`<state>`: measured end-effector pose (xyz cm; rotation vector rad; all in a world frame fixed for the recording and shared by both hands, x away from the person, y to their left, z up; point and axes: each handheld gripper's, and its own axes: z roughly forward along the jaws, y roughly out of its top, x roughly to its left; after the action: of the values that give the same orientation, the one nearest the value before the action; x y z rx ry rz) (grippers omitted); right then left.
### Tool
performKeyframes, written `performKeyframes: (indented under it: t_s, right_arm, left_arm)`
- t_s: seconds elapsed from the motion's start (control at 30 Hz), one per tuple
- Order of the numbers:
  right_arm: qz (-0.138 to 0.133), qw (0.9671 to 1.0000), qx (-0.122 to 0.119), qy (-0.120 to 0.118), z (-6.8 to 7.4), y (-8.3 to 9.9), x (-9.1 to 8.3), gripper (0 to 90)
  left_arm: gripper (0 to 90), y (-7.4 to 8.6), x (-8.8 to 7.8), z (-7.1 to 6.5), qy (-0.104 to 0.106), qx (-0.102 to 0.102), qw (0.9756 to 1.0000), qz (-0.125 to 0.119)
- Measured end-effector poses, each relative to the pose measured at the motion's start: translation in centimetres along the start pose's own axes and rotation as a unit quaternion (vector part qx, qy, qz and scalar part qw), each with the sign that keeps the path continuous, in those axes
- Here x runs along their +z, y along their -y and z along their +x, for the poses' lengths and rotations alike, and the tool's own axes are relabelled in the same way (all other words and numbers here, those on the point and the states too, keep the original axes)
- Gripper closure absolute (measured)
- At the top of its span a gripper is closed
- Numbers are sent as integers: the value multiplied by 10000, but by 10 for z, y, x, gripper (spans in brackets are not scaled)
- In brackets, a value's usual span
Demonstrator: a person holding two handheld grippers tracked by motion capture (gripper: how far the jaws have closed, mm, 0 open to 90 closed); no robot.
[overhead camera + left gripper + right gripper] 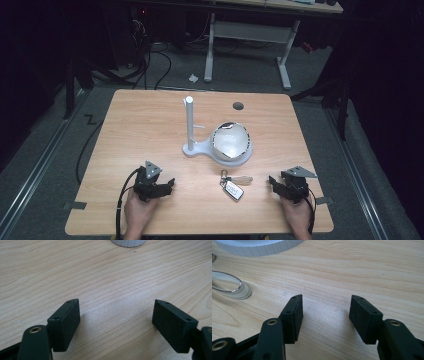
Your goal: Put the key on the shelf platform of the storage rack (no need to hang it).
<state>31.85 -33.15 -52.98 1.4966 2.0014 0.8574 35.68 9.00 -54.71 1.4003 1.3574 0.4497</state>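
The wooden table point(150, 120) carries everything, and the white stand point(216, 147) near its middle serves as the landmark: a round ribbed base with a bowl-like dish on it and, at its left, a tall upright post point(189, 122) with a short peg sticking out sideways, a shape that looks made for hanging something by a ring. Just in front of the stand, toward the person, the key bunch point(233, 186) lies flat on the wood, a dark fob with a metal ring and a pale tag, placed within easy reach of either hand and untouched. The left gripper point(167, 186) rests on the table in front of and to the left of the stand, its jaws spread wide over bare wood with nothing between them. The right gripper point(272, 181) sits in front of and to the right of the stand, likewise released and empty, its jaws apart. In its own view the stand's ribbed rim and a shiny ring point(227, 285) lie ahead to the left, so it seems well set to approach the keys first.
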Motion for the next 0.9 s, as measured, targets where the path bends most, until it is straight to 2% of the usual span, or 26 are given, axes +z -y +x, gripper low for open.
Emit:
performKeyframes:
  t_s: [0.27, 0.63, 0.9]
  right_arm:
    - [3, 10000, -5, -9, 0, 0, 0, 442]
    - [48, 9999, -76, -111, 1, -1, 1, 366]
    - [42, 9999, -56, -136, 1, -1, 1, 355]
  left_arm:
    - [230, 0, 0, 0, 1, 0, 10000, 0]
    - [230, 0, 0, 0, 3, 2, 10000, 2]
    - [230, 0, 0, 0, 6, -5, 10000, 3]
